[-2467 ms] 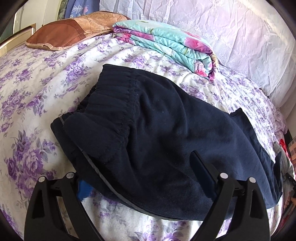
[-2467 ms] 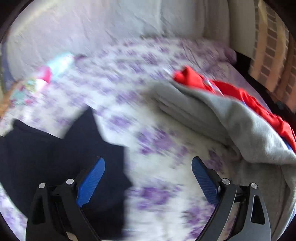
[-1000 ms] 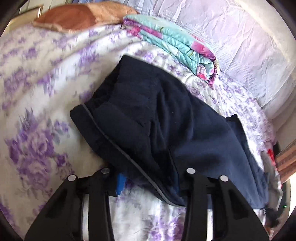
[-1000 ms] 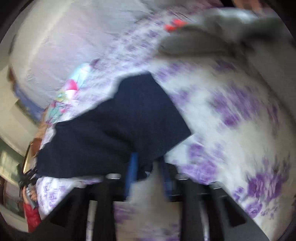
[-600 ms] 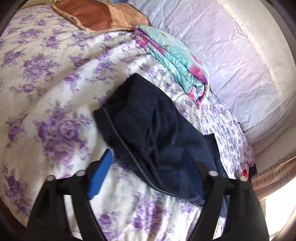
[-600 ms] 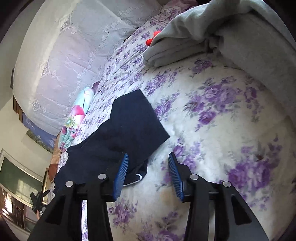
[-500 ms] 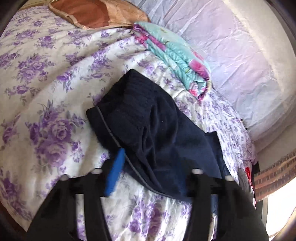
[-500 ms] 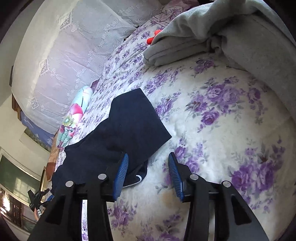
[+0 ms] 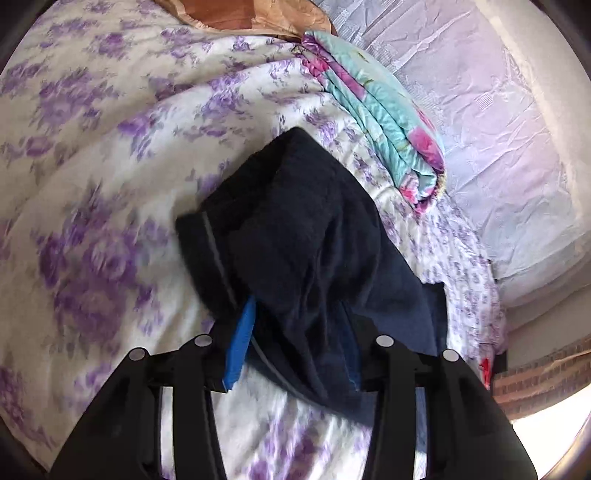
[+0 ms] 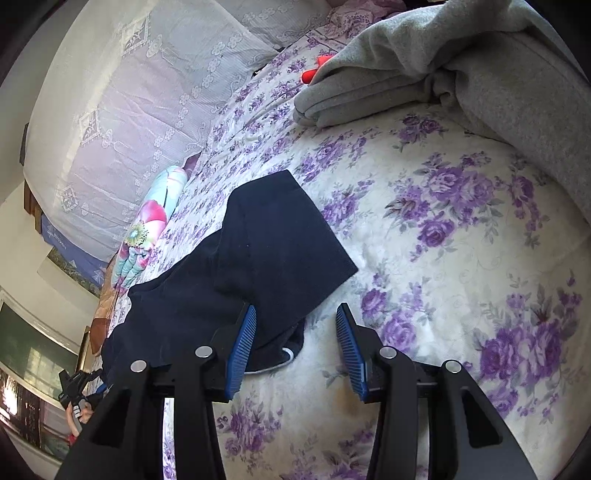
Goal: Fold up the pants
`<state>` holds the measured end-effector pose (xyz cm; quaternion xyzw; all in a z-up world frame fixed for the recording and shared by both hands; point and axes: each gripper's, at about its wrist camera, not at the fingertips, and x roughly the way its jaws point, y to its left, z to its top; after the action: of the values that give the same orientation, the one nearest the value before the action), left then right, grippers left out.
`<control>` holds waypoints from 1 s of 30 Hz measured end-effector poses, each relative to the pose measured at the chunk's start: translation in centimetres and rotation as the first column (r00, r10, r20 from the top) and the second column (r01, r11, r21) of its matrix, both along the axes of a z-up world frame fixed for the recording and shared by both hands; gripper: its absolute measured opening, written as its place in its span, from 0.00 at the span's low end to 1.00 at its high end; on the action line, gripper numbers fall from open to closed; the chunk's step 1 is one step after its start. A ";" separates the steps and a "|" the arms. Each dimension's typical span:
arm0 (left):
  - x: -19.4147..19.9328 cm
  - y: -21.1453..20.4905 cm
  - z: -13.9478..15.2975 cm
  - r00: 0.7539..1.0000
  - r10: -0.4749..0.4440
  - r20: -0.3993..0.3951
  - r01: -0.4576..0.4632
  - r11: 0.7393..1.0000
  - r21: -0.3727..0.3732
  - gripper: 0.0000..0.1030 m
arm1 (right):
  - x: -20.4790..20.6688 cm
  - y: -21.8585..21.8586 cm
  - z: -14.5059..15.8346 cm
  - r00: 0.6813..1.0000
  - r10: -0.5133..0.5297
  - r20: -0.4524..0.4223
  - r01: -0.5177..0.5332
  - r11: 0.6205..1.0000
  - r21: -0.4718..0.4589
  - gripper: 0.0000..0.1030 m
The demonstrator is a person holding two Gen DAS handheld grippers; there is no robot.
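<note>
Two claws: both at the near edge of dark navy pants (image 9: 303,236) lying on a floral bed (image 9: 92,155), centre of each view.
Left claw (image 9: 295,347): pinching a bunched fold of the fabric between its blue pads.
Right claw (image 10: 295,339): jaws have just been opening; spread now, only the hem corner lying between them, unpressed.
Handling: soft, thick, limp cloth, likely to sag and slide.
Hold: doubled edges or hem corners, not the middle.

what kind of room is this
Most likely a bedroom: a bed spread with a white, purple-flowered quilt, a folded turquoise-and-pink floral blanket near a brown pillow, and navy pants laid out for folding.
</note>
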<state>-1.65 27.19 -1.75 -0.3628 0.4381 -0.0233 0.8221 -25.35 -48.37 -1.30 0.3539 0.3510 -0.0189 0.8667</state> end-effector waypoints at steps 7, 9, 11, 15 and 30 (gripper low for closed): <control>-0.9 -0.6 1.3 0.994 -0.021 0.104 0.014 0.998 0.066 0.15 | 0.0 0.2 0.3 1.000 0.009 -0.004 -0.009 1.000 0.019 0.45; -1.8 -0.4 2.0 0.990 -0.031 0.137 0.024 0.999 0.048 0.15 | -0.2 -0.2 0.4 1.000 0.004 -0.001 -0.004 0.999 0.041 0.45; -2.1 -0.5 2.6 0.989 -0.046 0.141 0.039 0.998 0.054 0.15 | -0.3 -0.3 0.5 1.000 0.000 0.001 0.000 0.999 0.043 0.46; -1.9 -0.7 3.1 0.988 -0.055 0.143 0.047 0.997 0.062 0.15 | 0.2 -0.6 -0.1 1.000 0.007 -0.002 -0.007 0.995 0.095 0.45; 1.4 -0.7 9.1 0.967 -0.062 0.247 0.072 0.997 -0.034 0.14 | 4.6 -1.4 8.0 0.974 0.045 0.220 -0.071 0.991 0.113 0.07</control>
<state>-0.27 26.49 7.30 -0.3598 0.3445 -0.1052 0.8607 -20.76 -49.77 6.74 0.3949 0.2648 0.0665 0.8772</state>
